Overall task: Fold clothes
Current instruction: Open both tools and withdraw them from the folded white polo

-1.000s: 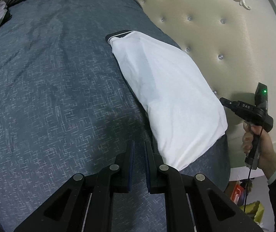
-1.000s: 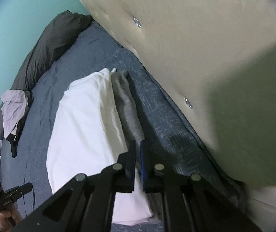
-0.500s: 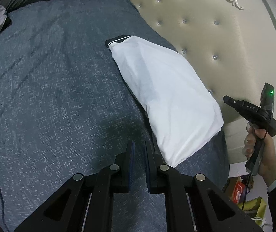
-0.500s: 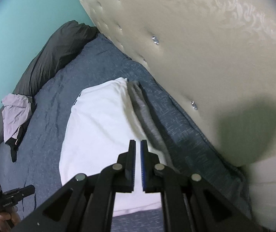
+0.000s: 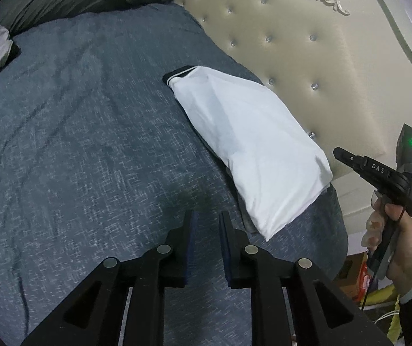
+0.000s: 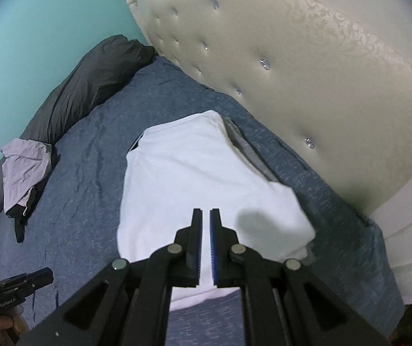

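1. The white folded shirt point(image 5: 252, 150) lies on the blue bed cover point(image 5: 76, 144), close to the cream headboard point(image 5: 306, 66). A grey cloth point(image 6: 249, 152) peeks out from under it on the headboard side.
2. The shirt is long and thin. Its long side runs next to the headboard. Its dark collar end point(image 5: 177, 73) points to the far end of the bed.
3. The left gripper point(image 5: 207, 225) hangs over bare cover. The shirt's near corner is just to its right and ahead. Its jaws are opening a little, with nothing between them.
4. The right gripper point(image 6: 205, 222) hangs over the shirt's near end, so I think it is the nearer 1. Its jaws are almost closed and hold nothing.
5. A heap of more clothes point(image 6: 27, 167) waits far off, on the dark quilt point(image 6: 90, 77). The left gripper looks nearer to that side.
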Demonstrator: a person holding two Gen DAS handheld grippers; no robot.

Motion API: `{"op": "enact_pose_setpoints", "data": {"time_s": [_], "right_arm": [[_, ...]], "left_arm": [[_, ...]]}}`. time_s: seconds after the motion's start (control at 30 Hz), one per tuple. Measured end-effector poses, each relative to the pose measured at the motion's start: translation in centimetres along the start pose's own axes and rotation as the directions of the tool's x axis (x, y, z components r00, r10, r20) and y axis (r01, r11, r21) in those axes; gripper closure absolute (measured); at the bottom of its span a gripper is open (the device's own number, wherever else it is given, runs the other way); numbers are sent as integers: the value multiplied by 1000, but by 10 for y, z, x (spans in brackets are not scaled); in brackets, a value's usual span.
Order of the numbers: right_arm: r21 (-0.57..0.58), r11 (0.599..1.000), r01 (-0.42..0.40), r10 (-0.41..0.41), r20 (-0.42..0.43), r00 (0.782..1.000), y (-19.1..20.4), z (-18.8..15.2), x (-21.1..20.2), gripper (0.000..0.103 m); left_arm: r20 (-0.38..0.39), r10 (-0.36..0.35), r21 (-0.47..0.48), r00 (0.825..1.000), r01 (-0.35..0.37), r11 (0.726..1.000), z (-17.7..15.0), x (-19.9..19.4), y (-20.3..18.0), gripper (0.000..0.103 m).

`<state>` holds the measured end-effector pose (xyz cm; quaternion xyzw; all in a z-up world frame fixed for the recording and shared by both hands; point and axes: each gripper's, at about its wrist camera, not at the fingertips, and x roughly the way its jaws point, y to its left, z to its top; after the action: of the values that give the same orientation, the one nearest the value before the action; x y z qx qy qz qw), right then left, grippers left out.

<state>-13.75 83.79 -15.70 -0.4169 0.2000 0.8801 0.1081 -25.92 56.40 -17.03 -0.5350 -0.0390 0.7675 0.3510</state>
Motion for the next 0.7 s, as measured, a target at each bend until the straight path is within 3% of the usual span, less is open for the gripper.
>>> {"op": "enact_pose_setpoints", "data": {"time_s": [0.7], "right_arm": [[24,999,40,-42,102,994,78,-83,-58,98]], "left_arm": [[73,0,94,997,-7,996,-30,-52,21,81]]}}
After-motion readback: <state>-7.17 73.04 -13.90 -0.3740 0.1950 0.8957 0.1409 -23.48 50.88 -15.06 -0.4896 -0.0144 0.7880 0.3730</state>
